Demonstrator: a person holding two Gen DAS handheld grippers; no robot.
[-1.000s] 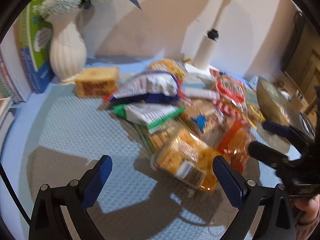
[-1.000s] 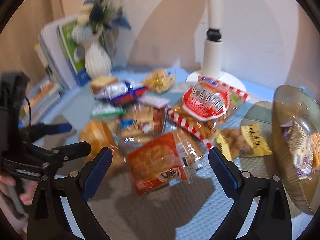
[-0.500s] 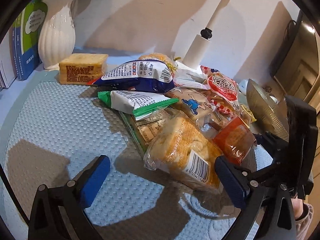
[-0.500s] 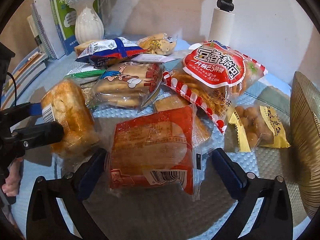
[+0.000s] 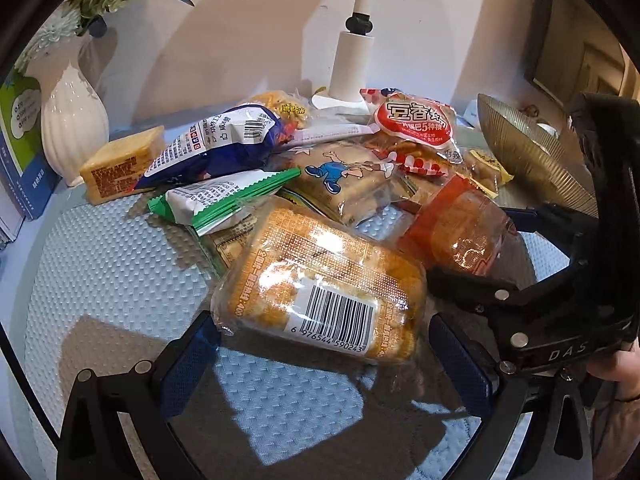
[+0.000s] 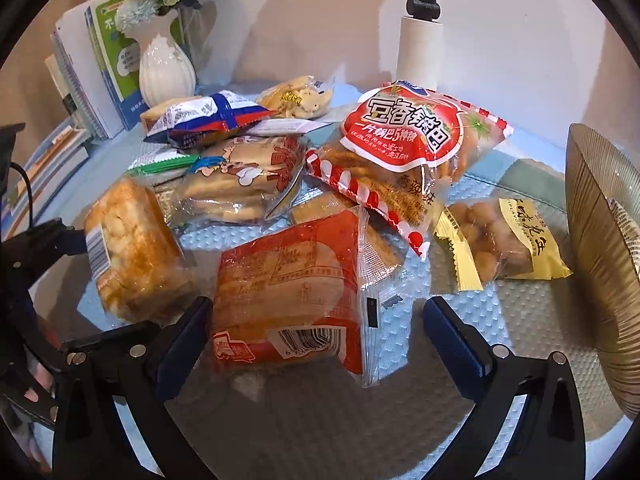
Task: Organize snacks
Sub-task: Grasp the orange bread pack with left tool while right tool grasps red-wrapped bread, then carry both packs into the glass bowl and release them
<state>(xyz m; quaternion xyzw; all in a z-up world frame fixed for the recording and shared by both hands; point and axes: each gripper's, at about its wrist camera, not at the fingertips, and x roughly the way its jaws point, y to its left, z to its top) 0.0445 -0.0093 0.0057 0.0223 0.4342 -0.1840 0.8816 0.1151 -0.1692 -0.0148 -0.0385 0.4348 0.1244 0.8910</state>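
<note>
Blue-padded jaws of my left gripper (image 5: 324, 354) stand wide, straddling the near end of the orange bread pack (image 5: 320, 284), barcode facing me; I cannot tell whether the pads touch the wrapper. My right gripper (image 6: 316, 330) is likewise spread wide around the red bread pack (image 6: 292, 292), its left pad just beside the wrapper, its right pad apart from it. Both packs lie side by side on the textured blue mat (image 6: 320, 412), at the near edge of the snack pile. Behind them: cartoon biscuit bag (image 6: 240, 184), red rice-crust bag (image 6: 408, 136), yellow peanut packet (image 6: 504, 244). The ribbed bowl (image 6: 600, 248) stands at the mat's right edge; the white vase (image 6: 166, 70) at the far left corner
</note>
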